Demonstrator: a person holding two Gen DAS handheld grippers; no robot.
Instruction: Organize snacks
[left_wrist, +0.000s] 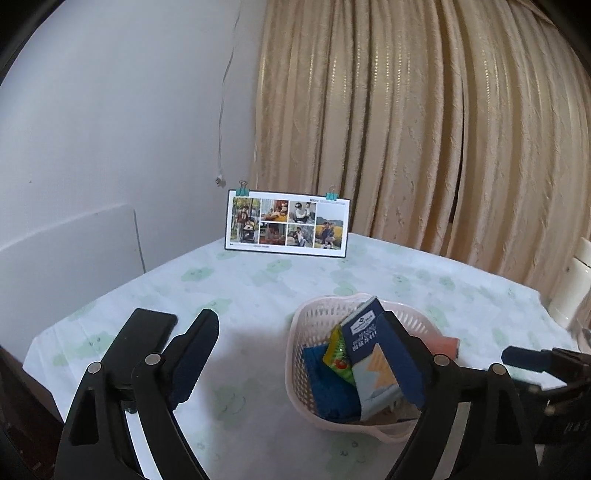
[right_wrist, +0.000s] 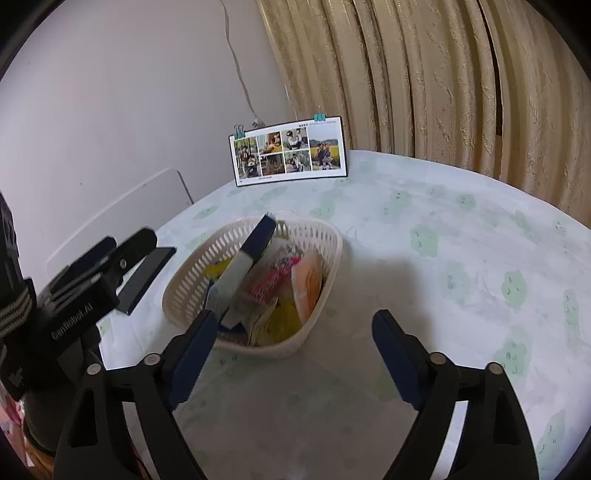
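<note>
Right wrist view: basket (right_wrist: 258, 280), pale perforated plastic, sits left of frame centre on the table (right_wrist: 461, 258), already loaded with snacks. A tall navy packet (right_wrist: 255, 247) leans upright against the others; a pink wrapper (right_wrist: 275, 280) and an orange packet (right_wrist: 308, 284) lie beside it, with yellow wrappers low at the near wall. Packets stand on edge, likely because the basket is crowded. No loose snack shows on the cloth in this view, so sorting looks close to done. Right gripper (right_wrist: 295, 354) hangs just near of the basket, jaws spread wide, holding nothing. Left gripper (left_wrist: 299, 354) is likewise spread and empty, its right finger overlapping the basket in the picture; contact cannot be judged. A flat black object (right_wrist: 146, 277) lies left of the basket. A photo card (right_wrist: 290, 151) stands at upper centre, before the curtain (right_wrist: 443, 74).
</note>
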